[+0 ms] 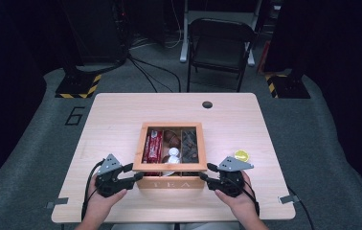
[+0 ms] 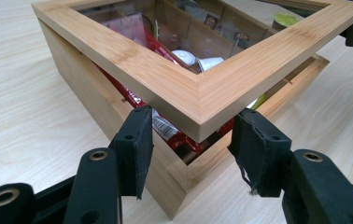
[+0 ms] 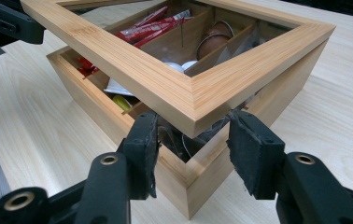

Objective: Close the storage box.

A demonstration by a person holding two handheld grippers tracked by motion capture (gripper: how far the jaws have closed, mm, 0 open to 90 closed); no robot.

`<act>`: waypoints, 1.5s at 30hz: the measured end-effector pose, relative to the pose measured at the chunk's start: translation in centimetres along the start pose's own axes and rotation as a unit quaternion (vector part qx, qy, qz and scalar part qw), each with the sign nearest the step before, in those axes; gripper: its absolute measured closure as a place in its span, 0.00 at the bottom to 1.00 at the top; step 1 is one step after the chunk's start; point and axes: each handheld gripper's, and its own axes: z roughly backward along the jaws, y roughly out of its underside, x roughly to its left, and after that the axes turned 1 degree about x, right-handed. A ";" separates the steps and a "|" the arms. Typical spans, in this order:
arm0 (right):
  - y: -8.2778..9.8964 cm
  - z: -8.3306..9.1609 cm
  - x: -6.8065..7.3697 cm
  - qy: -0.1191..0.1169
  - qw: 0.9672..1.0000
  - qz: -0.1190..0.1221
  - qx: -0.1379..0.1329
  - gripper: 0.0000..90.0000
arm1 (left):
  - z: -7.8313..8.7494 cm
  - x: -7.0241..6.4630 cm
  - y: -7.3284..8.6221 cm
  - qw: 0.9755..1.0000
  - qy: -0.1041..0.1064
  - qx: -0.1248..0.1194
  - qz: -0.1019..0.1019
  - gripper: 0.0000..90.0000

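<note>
Left gripper (image 2: 191, 140) jaws part-open, straddled near left corner of raised glass-paned lid (image 2: 198, 88), pads at corner's two sides; firm clamp could not be told. Right gripper (image 3: 191, 140) likewise at lid's near right corner. "TEA" read on front of wooden box (image 1: 172, 183). Box sat mid-table (image 1: 117, 115), between both grippers, lid lifted at front edge.

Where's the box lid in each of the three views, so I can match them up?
High view: the lid is mid-table, its front edge between the two grippers.
Left gripper view: the lid spans the top, one front corner raised off the box, pointing down between the jaws.
Right gripper view: the lid spans the top, its other front corner between the jaws.
Shared landmark: the red packets under the glass.
</note>
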 end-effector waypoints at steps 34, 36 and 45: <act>1.6 -1.3 0.1 -0.009 0.999 0.001 0.034 0.57 | -0.9 -0.2 1.2 0.999 0.005 0.042 -0.005 0.54; 1.7 -1.2 0.1 -0.009 0.999 0.000 0.033 0.57 | -0.9 -0.2 1.3 0.999 0.004 0.042 -0.005 0.54; 1.7 -0.8 -0.3 -0.017 0.999 -0.024 0.025 0.55 | -0.4 -0.3 1.1 0.999 0.002 0.038 0.009 0.51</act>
